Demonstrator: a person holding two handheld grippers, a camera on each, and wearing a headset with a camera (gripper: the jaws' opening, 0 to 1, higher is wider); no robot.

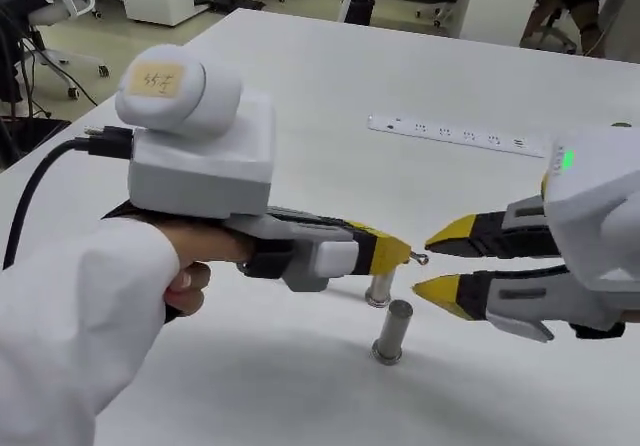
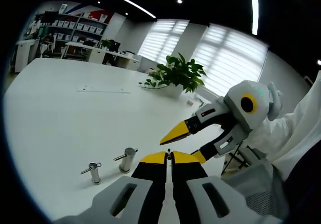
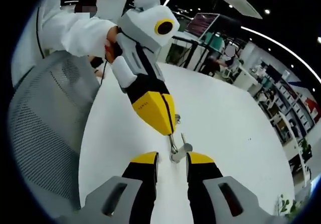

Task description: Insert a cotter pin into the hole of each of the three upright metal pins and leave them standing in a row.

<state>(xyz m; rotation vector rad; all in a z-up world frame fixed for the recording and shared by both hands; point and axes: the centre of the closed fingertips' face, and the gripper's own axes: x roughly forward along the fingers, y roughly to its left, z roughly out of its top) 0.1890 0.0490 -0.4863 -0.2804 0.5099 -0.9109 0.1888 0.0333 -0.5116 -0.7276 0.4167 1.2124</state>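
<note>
Nearest to my headset feed is the person's white sleeve [image 1: 80, 336], with the hand [image 1: 190, 276] wrapped round the grip of the left gripper [image 1: 406, 254]. Its yellow jaws are pressed together on a cotter pin [image 1: 420, 258], whose small loop pokes out just past the tips. I see the same in the left gripper view: the jaws of the left gripper [image 2: 169, 156] meet, with a thin sliver of wire [image 2: 169, 150] pinched between them. Facing it from the other side, the right gripper [image 1: 438, 263] has its jaws spread well apart and holds nothing. On the white table [image 1: 330, 76], below the two noses, a nearer metal pin [image 1: 393, 331] stands upright. A farther metal pin [image 1: 380, 289] stands just behind it, partly hidden under the left gripper. In the right gripper view, the open right gripper [image 3: 173, 159] frames a metal pin [image 3: 176, 156] between its tips. The left gripper [image 3: 169, 129] sits just above, the cotter pin [image 3: 173, 142] reaching down toward that pin's top. Whether it has entered the hole I cannot tell. The left gripper view also gives me two upright pins side by side [image 2: 94, 173] [image 2: 128, 159], each with a thin piece sticking out sideways near its top. A power strip [image 1: 455, 134] lies well beyond.
</note>
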